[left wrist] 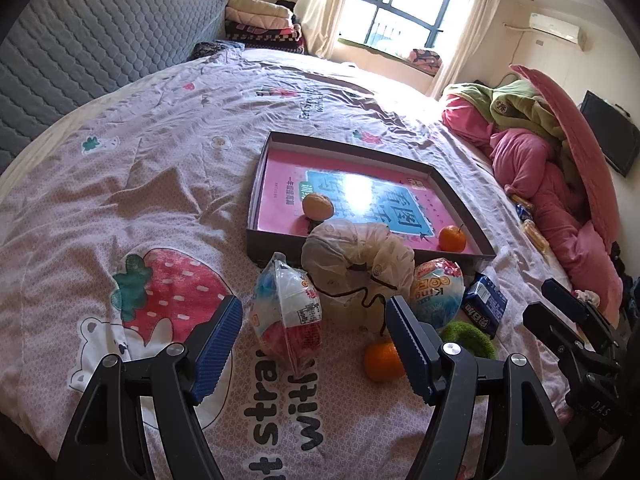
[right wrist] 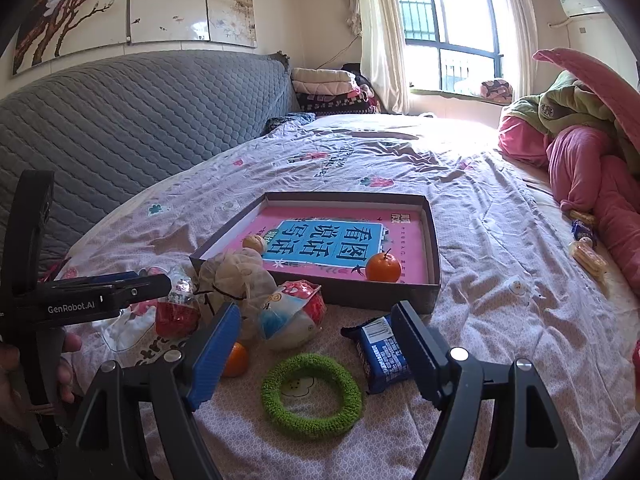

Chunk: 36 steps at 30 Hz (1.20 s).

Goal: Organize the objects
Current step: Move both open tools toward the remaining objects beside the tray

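Observation:
A shallow dark box (left wrist: 256, 236) (right wrist: 434, 240) with a pink book inside lies on the bed and holds two oranges (left wrist: 318, 206) (left wrist: 452, 238). In front of it lie a red-and-blue snack bag (left wrist: 286, 312), a tied translucent bag (left wrist: 356, 272), a round snack pack (left wrist: 438, 292), a blue packet (left wrist: 486, 306) (right wrist: 384, 354), a green ring (right wrist: 312, 394) and a loose orange (left wrist: 382, 362). My left gripper (left wrist: 314, 344) hangs open just above the snack bag. My right gripper (right wrist: 316, 354) is open over the green ring, the blue packet by its right finger.
A grey quilted headboard (left wrist: 100, 40) runs along the left. Pink and green bedding (left wrist: 540, 160) is heaped at the right, with small snack packs (right wrist: 586, 254) beside it. Folded blankets (right wrist: 328, 88) sit by the window. A hand (right wrist: 24, 376) holds the left gripper.

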{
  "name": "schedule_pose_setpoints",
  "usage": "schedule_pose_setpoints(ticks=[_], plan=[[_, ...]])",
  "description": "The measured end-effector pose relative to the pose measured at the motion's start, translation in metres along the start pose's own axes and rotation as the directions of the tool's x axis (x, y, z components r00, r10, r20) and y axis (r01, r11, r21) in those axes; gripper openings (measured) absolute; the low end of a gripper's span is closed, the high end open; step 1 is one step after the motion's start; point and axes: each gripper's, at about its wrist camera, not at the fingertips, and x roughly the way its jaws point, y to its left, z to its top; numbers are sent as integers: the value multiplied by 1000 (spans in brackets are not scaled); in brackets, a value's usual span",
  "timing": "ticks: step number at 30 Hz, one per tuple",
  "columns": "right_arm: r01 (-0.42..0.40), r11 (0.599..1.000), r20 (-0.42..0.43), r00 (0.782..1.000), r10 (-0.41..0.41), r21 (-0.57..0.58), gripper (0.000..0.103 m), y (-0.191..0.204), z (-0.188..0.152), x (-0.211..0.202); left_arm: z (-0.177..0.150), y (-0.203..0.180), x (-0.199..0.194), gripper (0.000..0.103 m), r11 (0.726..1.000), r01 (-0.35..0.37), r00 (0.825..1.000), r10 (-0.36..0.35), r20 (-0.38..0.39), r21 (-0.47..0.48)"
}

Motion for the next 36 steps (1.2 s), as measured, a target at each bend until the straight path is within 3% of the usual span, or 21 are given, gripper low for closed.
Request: schedule_pose_setpoints(ticks=[36], plan=[[-24, 999, -109, 994, 21, -25, 77, 18, -38, 2, -24, -2, -2, 75, 1000, 7, 997, -5, -71, 28]])
